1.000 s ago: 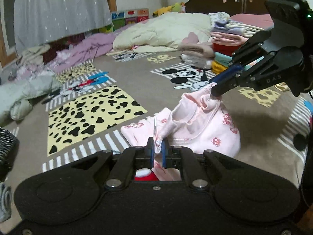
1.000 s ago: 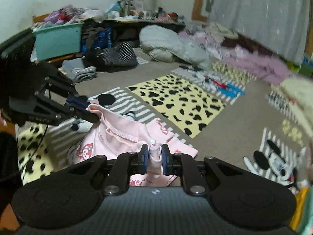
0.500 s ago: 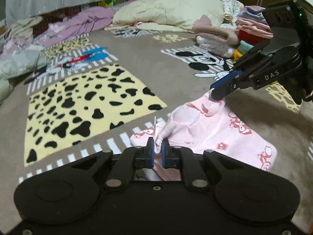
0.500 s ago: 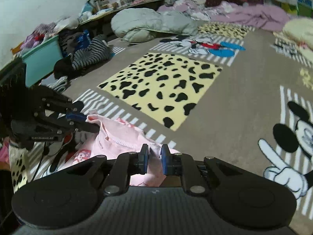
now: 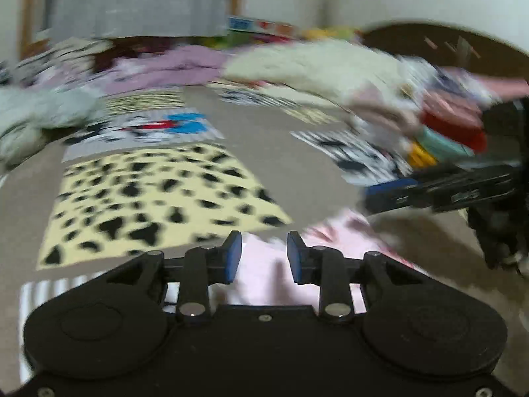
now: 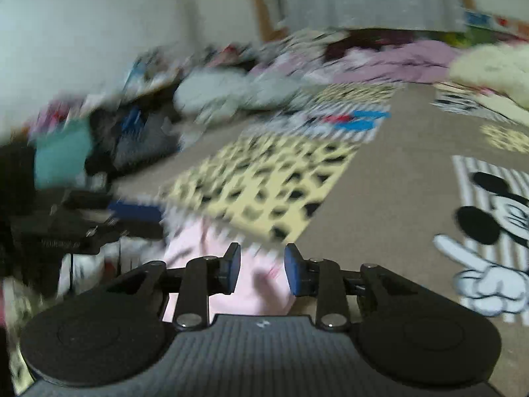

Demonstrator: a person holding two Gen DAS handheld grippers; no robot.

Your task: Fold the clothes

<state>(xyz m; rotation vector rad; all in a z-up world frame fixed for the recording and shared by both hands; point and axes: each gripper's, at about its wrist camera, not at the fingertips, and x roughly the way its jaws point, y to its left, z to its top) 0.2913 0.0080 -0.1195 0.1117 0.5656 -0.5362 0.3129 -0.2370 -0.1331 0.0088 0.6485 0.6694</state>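
Left wrist view: left tool point(image 5: 264, 261) spread, empty, just above pink garment point(image 5: 264, 281) lying on patterned rug point(image 5: 158, 198). Right tool point(image 6: 261, 268) likewise spread over the garment's opp. end, w/ cloth straight ahead of both; neither clearly nearer.

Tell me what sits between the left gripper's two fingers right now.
Nothing is held. In the left wrist view the left gripper is open, and only the pink garment shows through the gap, lying on the patterned rug below.
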